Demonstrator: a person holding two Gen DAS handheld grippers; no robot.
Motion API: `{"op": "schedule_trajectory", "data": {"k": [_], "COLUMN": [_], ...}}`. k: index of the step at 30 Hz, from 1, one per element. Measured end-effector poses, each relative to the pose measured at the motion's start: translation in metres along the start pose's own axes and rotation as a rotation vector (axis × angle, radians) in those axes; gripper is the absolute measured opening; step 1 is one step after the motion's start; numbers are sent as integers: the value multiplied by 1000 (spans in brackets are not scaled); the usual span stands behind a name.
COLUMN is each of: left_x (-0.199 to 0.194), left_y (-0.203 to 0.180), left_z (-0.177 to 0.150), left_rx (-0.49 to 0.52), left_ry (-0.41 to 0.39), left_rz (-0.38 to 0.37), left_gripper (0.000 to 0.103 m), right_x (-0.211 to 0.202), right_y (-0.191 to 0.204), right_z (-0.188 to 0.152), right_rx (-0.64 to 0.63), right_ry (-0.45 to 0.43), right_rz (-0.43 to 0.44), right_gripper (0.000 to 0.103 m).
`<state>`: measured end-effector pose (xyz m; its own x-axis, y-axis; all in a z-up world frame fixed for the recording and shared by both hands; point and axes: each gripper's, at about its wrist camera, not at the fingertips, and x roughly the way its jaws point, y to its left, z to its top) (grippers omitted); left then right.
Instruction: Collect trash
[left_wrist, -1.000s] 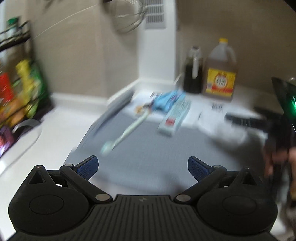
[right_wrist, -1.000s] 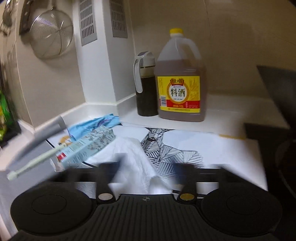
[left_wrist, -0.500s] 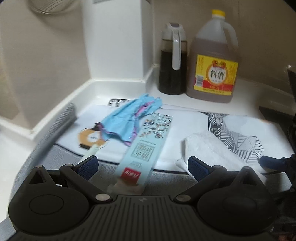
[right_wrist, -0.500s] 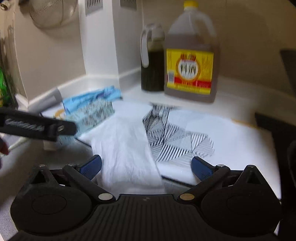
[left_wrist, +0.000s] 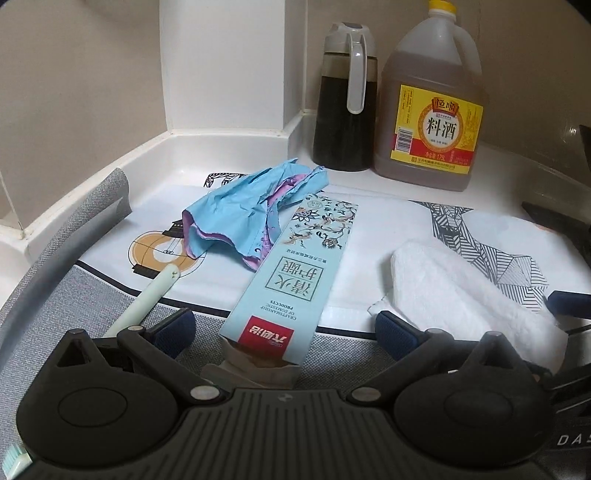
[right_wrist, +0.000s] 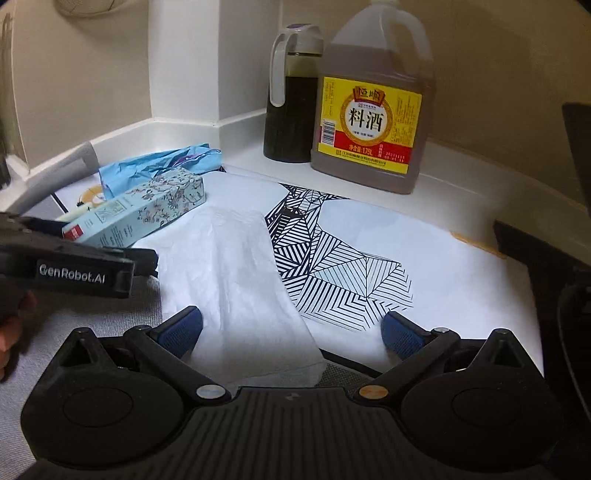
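A long pale-blue flowered carton (left_wrist: 291, 266) (right_wrist: 144, 214) lies on the counter, its near end between the open fingers of my left gripper (left_wrist: 282, 332). Behind it sits a crumpled blue glove (left_wrist: 247, 214) (right_wrist: 155, 166). A pale-green toothbrush (left_wrist: 147, 299) lies to the left of the carton. A white paper tissue (right_wrist: 236, 288) (left_wrist: 461, 295) is spread flat, its near end between the open fingers of my right gripper (right_wrist: 293, 330). Neither gripper holds anything. My left gripper's body shows at the left in the right wrist view.
A dark sauce jug (left_wrist: 345, 99) (right_wrist: 291, 96) and a large cooking-wine bottle (left_wrist: 432, 99) (right_wrist: 373, 96) stand in the back corner. Printed paper sheets (right_wrist: 347, 269) cover the counter over a grey mat (left_wrist: 55, 295). A dark stove edge (right_wrist: 554, 258) is at right.
Both grippers have moved forward and lower toward the trash. The carton now lies between the left fingers and the tissue between the right fingers. Both stay open.
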<state>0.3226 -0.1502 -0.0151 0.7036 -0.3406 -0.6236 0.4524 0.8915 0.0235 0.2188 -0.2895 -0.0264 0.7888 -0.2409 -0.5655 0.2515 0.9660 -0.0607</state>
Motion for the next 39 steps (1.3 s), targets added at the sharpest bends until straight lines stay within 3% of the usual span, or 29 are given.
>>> {"op": "schedule_trajectory", "data": {"k": [7, 11, 15, 21, 25, 27, 29, 30, 33, 39], "left_x": [-2, -9, -13, -13, -10, -7, -4, -3, -2, 0], "left_y": [4, 22, 31, 27, 19, 12, 4, 4, 6, 0], "left_z": [0, -4, -5, -4, -3, -2, -1, -1, -1, -1], "left_rx": [-15, -122, -188, -173, -130, -89, -53, -52, -59, -18], "left_ry": [-5, -53, -69, -61, -43, -27, -13, -12, -13, 1], "left_rz": [-9, -94, -124, -108, -77, -45, -14, -13, -12, 18], "left_gripper": [103, 103, 103, 103, 103, 103, 103, 103, 103, 103], "right_x": [4, 3, 7, 15, 18, 17, 15, 16, 18, 16], "right_y": [-15, -11, -6, 21, 24, 21, 16, 13, 2, -3], "right_z": [2, 1, 5, 13, 15, 15, 16, 16, 16, 13], "right_rx": [65, 48, 37, -58, -62, -55, -42, -53, -4, 11], "right_ry": [6, 1, 3, 7, 11, 4, -27, -29, -13, -11], "right_rz": [-45, -54, 13, 139, 157, 128, 26, -22, -59, -87], "right_gripper": [103, 103, 103, 103, 103, 96, 90, 94, 101, 103]}}
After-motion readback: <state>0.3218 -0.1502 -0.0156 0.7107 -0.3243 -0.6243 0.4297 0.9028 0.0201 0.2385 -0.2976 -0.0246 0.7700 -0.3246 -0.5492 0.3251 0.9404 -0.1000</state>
